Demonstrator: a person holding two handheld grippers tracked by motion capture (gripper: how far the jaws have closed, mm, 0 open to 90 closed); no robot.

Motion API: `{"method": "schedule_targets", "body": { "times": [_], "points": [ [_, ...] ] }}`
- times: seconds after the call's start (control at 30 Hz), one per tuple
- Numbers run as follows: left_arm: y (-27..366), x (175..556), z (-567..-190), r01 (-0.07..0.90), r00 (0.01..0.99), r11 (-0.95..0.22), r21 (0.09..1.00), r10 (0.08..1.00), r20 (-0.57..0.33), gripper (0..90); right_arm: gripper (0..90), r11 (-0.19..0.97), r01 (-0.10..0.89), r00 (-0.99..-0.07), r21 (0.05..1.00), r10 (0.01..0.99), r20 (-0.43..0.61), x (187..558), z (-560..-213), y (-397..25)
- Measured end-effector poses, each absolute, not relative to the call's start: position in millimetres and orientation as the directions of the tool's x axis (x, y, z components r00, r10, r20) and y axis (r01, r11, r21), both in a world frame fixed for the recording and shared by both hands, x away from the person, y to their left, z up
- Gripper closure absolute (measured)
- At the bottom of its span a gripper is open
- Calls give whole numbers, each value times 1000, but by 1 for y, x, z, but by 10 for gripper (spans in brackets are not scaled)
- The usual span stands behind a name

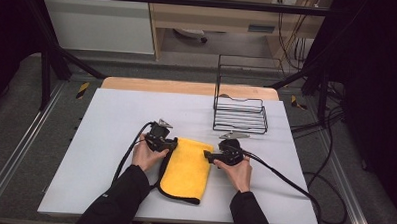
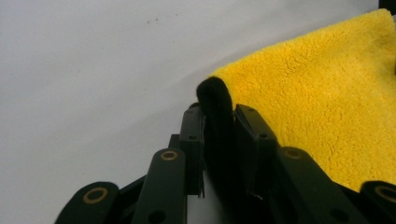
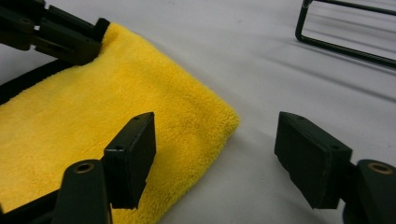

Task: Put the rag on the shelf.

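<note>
**Cloth pinned at one corner, the other corner not yet gripped**

While the white rectangular table top (image 1: 115,139) carries everything, it is also the largest source of risk: its surface looks smooth, so a folded cloth may slide rather than lift if it is dragged by one corner. On it, the folded yellow fleece cloth with a black trim (image 1: 187,167) lies flat near the person's edge, between the two hands and well apart from the rack.

Next in size, the black wire rack with a tall back frame (image 1: 240,113) stands toward the far right of the table, and nothing lies in its basket. Its open wires could snag the trim or let a loose corner droop through if the cloth were set there unevenly.

The left gripper (image 2: 219,116) is clamped on the cloth's black-trimmed far-left corner, the trim standing up between its jaws. That bite looks narrow and near the very edge, so a pull could judge to slip off the fleece or peel only the top layer and undo the fold.

The right gripper (image 3: 215,140) has its jaws spread wide around the cloth's far-right corner, holding nothing. Closing from there, it may catch only the tip, or miss it, leaving the cloth hanging from one side.
</note>
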State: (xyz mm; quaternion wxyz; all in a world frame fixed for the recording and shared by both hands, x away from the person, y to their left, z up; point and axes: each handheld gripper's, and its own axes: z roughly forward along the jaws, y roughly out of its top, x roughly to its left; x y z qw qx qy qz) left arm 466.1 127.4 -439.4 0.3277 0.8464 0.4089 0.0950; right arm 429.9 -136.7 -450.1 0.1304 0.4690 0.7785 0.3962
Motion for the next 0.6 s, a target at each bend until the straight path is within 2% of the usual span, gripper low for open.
{"method": "schedule_targets", "body": {
  "times": [0.13,0.27,0.4,0.5,0.57,0.6],
  "points": [
    [128,466,-440,608,665,-466,643,742,-90,723,318,237,658,-493,715,853,170,435,-454,-137],
    [128,466,-440,593,678,-483,644,731,-77,721,331,244,648,-494,722,856,154,436,-454,-136],
    [128,466,-440,594,678,-484,642,731,-76,719,458,254,633,-512,731,846,149,434,-454,-132],
    [128,466,-440,587,685,-489,645,725,-73,717,496,239,652,-494,720,854,164,433,-452,-130],
    [128,466,-440,591,681,-486,644,728,-76,718,591,235,656,-501,718,847,180,433,-452,-129],
    [128,466,-440,590,682,-486,645,728,-75,718,606,235,654,-508,719,841,188,432,-452,-128]
  ]
}}
